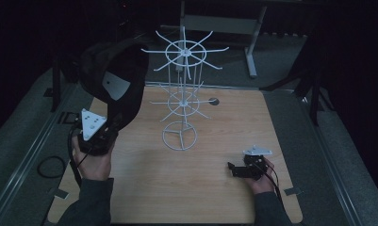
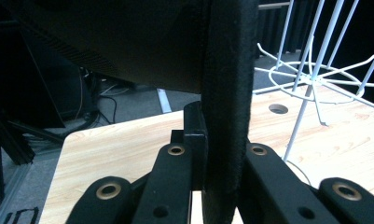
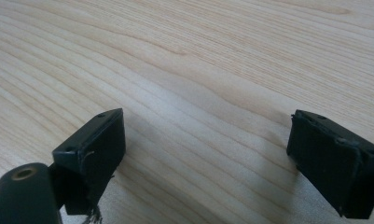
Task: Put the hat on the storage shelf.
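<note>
A wooden table point(image 1: 224, 188) sits in a dim room, and near its middle stands a white wire display rack point(image 1: 183, 89) with two tiers of radiating hook arms on a thin post and a ring base resting on the wood. In the high view the left gripper point(image 1: 99, 136) is held up at the table's left edge by the person's left hand point(image 1: 90, 160), and a black cap point(image 1: 113, 82) rises from it, its crown up and to the left of the rack's upper tier, apart from the wire arms. A pale rectangular label shows inside the cap. In the left gripper view the two black jaws are pressed against a thick black fabric edge of the cap point(image 2: 226, 116), which stands upright between them, while the rest of the cap spreads dark across the top of the frame; the rack point(image 2: 310, 79) is off to the right, and a small round hole point(image 2: 278, 108) in the tabletop lies near it. The right gripper point(image 1: 238, 168) rests low on the table at the right, held by the right hand point(image 1: 262, 176), well apart from the rack. In the right gripper view its jaws stand spread wide with bare wood grain point(image 3: 198, 84) between them, nothing held
</note>
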Demonstrator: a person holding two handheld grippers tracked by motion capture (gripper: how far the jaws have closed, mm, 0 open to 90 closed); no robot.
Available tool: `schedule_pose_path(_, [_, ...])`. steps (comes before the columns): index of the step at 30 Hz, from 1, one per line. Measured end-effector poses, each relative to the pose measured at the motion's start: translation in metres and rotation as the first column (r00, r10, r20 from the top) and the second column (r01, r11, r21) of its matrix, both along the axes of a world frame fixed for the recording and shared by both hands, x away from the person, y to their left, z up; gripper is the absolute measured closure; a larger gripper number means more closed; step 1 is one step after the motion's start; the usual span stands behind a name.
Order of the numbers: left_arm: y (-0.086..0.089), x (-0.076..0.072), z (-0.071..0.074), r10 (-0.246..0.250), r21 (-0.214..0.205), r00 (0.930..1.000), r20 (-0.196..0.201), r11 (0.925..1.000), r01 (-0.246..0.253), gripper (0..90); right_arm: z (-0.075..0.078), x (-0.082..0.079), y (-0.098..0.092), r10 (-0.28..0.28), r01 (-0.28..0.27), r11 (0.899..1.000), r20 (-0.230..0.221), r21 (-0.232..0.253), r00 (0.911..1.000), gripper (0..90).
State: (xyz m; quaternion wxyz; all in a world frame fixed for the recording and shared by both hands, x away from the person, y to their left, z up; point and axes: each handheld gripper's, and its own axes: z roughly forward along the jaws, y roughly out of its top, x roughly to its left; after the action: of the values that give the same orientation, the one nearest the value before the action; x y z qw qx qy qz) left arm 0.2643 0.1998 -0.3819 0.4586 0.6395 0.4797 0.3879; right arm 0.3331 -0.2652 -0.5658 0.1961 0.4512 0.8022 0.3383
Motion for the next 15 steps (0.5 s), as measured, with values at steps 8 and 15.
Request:
schedule_pose_path(8, [-0.0024,-0.0005,-0.0003,0.001,0.007,1.0,0.009,1.0,-0.001,86.8,0.0,-0.0001,0.0,0.0,0.0,1.0,-0.001,0.0,1.0,11.3])
schedule_pose_path(15, [-0.0049,-0.0004,-0.001,-0.005,0.01,0.9999,0.011,0.9999,0.005,86.7,0.0,-0.0001,0.0,0.0,0.0,1.0,-0.001,0.0,1.0,11.3])
